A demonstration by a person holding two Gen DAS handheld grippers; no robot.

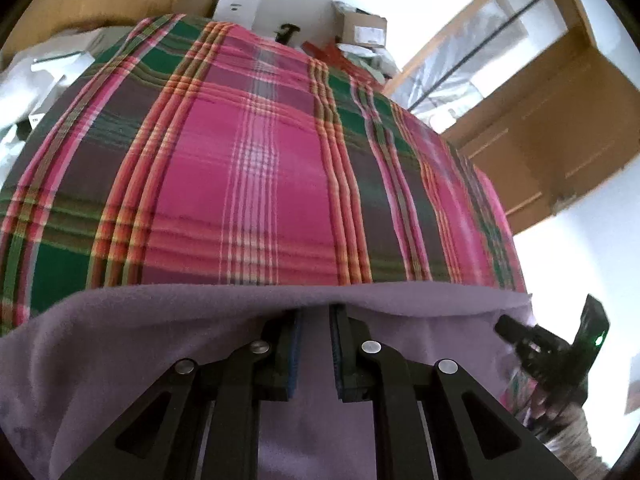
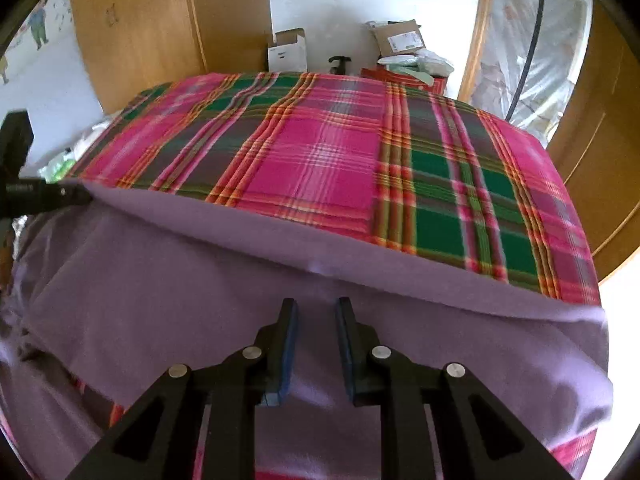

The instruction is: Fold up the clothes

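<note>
A purple fleece garment (image 1: 140, 340) (image 2: 160, 288) is held up over a pink and green plaid cover (image 1: 260, 160) (image 2: 320, 152). Its upper edge runs taut between my two grippers. In the left wrist view my left gripper (image 1: 318, 312) pinches that edge; fleece fills the narrow gap between its fingers and hides their tips. My right gripper (image 2: 316, 304) grips the fleece a little below the same edge, with a small pucker just beyond its tips. Each gripper shows in the other's view at an end of the edge: the right (image 1: 508, 326), the left (image 2: 60, 194).
Cardboard boxes (image 1: 240, 0) (image 2: 288, 50) and packages (image 2: 404, 40) stand on the floor beyond the plaid surface. A wooden wardrobe (image 2: 140, 20) is at the back left, a wooden door (image 1: 560, 120) at the right. A sleeve (image 1: 572, 436) shows behind the right gripper.
</note>
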